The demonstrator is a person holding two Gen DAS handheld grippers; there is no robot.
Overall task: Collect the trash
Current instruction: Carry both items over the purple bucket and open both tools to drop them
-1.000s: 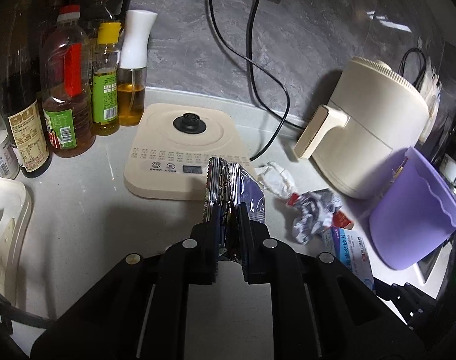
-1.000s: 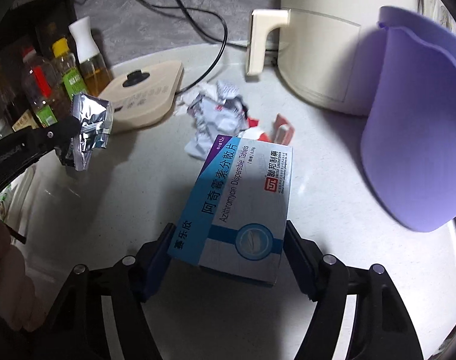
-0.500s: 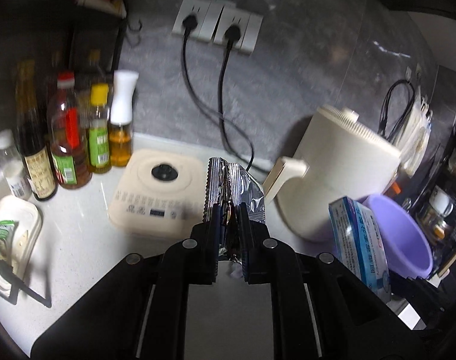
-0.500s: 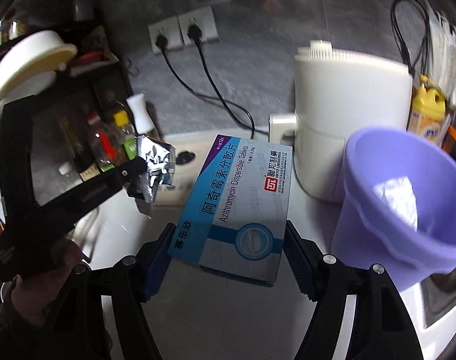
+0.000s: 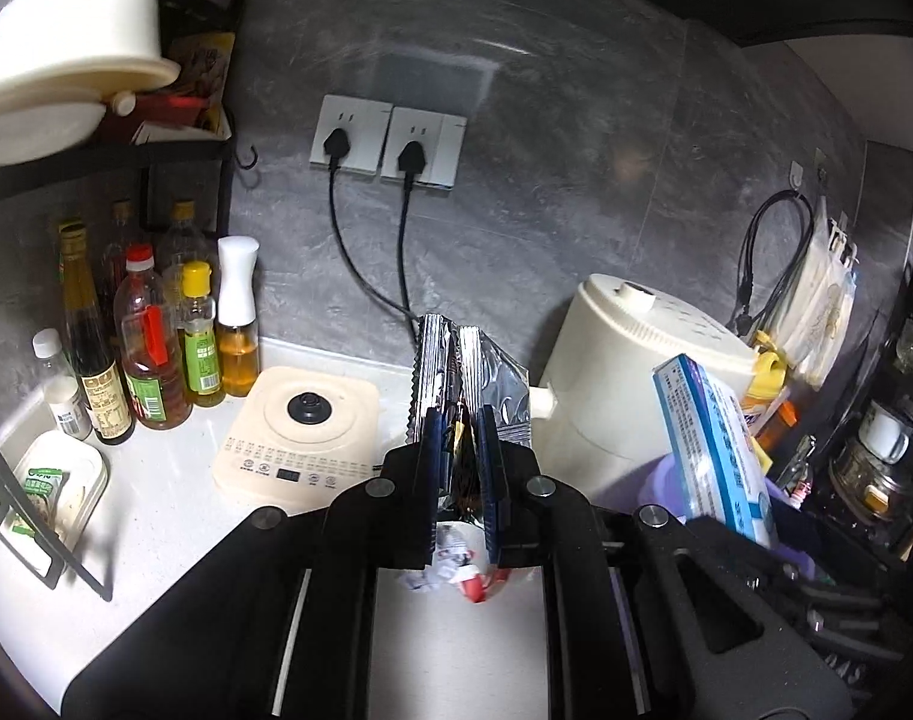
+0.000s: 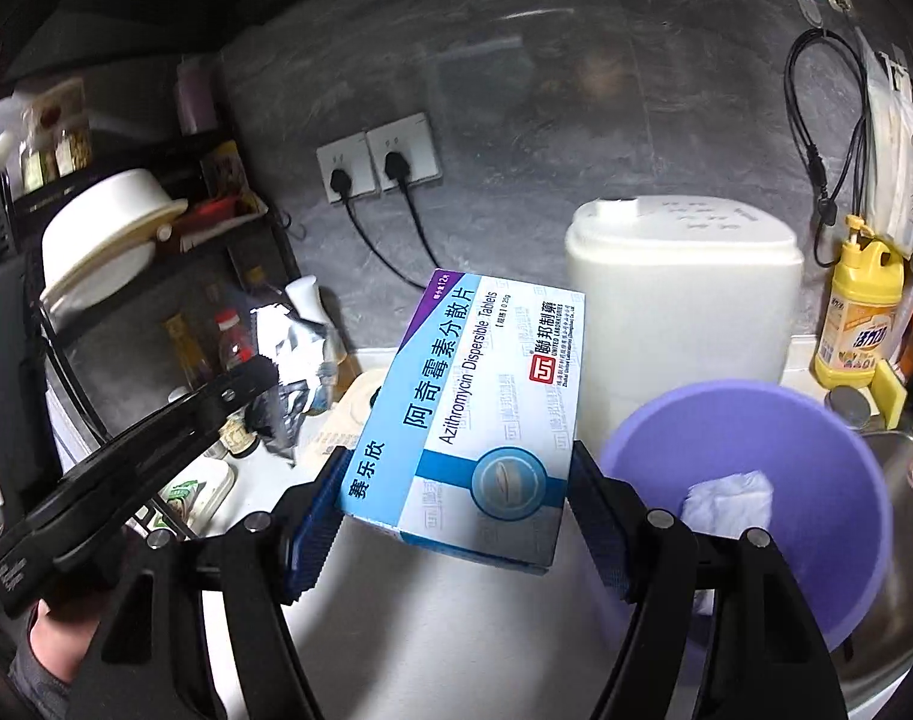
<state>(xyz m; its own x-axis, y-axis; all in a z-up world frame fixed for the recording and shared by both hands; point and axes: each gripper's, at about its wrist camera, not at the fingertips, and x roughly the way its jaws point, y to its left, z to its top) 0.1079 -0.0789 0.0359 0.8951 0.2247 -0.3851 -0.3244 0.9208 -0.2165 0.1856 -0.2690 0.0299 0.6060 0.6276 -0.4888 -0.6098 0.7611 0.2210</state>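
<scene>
Left wrist: While crumpled wrappers (image 5: 450, 564) lie uncollected on the counter (image 5: 156, 516), my left gripper (image 5: 461, 444) pinches a foil packet (image 5: 492, 384).
Right wrist: my right gripper (image 6: 456, 480) clamps the medicine box (image 6: 474, 414) beside the purple bin (image 6: 816, 420), tissue (image 6: 726, 495) already inside.

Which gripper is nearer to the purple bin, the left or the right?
Right. The right gripper, holding the medicine box, is just beside the purple bin. The left gripper, holding the foil packet, is farther away.
</scene>
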